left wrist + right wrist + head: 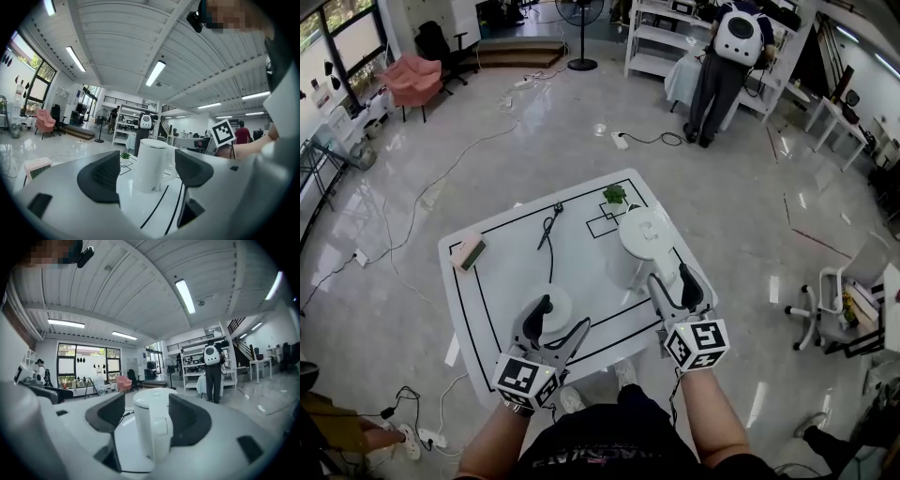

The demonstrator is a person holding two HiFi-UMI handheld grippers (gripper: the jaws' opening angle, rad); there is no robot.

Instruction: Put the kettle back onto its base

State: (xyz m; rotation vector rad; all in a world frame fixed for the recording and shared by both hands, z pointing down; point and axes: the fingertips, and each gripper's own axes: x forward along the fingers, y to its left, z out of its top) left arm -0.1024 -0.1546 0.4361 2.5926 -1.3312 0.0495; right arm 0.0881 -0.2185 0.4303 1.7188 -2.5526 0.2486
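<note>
While the right gripper [672,277] gapes, the kettle [645,236] stands just ahead.

Your head camera looks steeply down from above onto the white table [502,281], with both grippers at the frame's lower edge. The camera on your left gripper [555,323] sits low over the tabletop and faces across it, with the kettle [152,164] standing a little way beyond its jaws. The one on your right gripper [673,286] looks level at the same kettle from close up (handle side towards it). All three views share the kettle, and the left one also catches the right gripper's marker cube [223,132].
</note>
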